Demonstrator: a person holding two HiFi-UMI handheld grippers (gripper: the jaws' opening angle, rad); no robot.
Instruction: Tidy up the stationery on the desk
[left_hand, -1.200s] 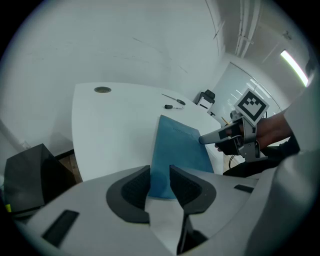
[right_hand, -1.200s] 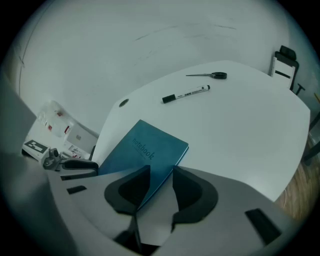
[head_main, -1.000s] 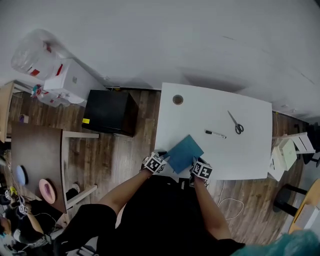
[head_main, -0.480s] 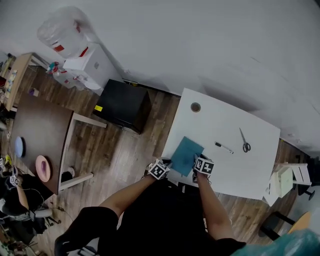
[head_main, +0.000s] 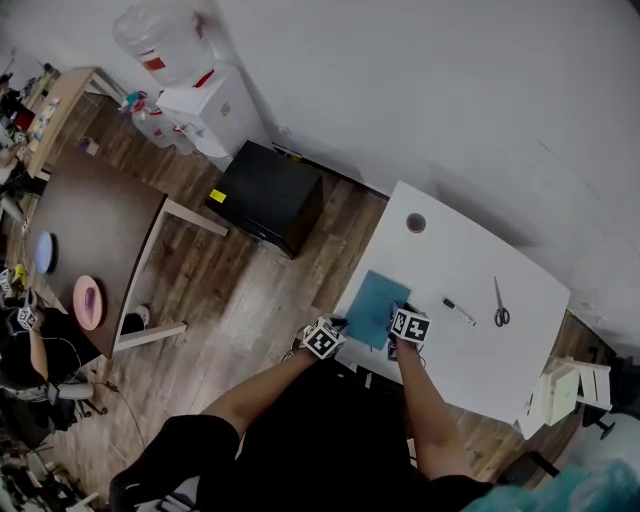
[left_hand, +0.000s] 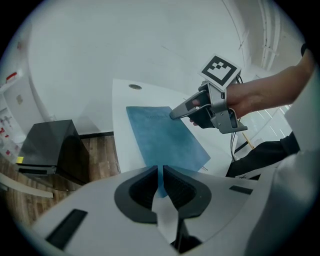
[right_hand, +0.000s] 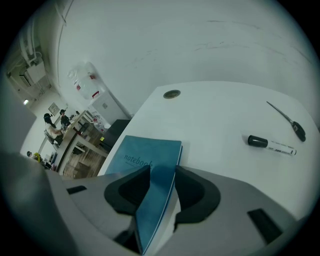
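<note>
A blue notebook (head_main: 373, 303) lies at the near left edge of the white desk (head_main: 470, 270), held from both sides. My left gripper (head_main: 336, 326) is shut on its near corner, the thin cover pinched between the jaws (left_hand: 161, 173). My right gripper (head_main: 397, 318) is shut on the notebook's (right_hand: 146, 156) right edge, which runs back between the jaws (right_hand: 160, 176). The left gripper view shows the right gripper (left_hand: 176, 113) resting on the notebook (left_hand: 164, 136). A black-capped marker (head_main: 460, 311) (right_hand: 272, 145) and scissors (head_main: 500, 302) (right_hand: 287, 120) lie farther right on the desk.
A round cable hole (head_main: 416, 222) (right_hand: 171, 94) sits at the desk's far left corner. A black cabinet (head_main: 266, 196) stands on the wood floor left of the desk, with a water dispenser (head_main: 196, 92) behind it. A brown table (head_main: 85, 240) is far left. White boxes (head_main: 560, 388) stand right of the desk.
The head view has swung, so the desk now sits farther right in it. Both grippers keep hold of the notebook at the desk's near left edge.
</note>
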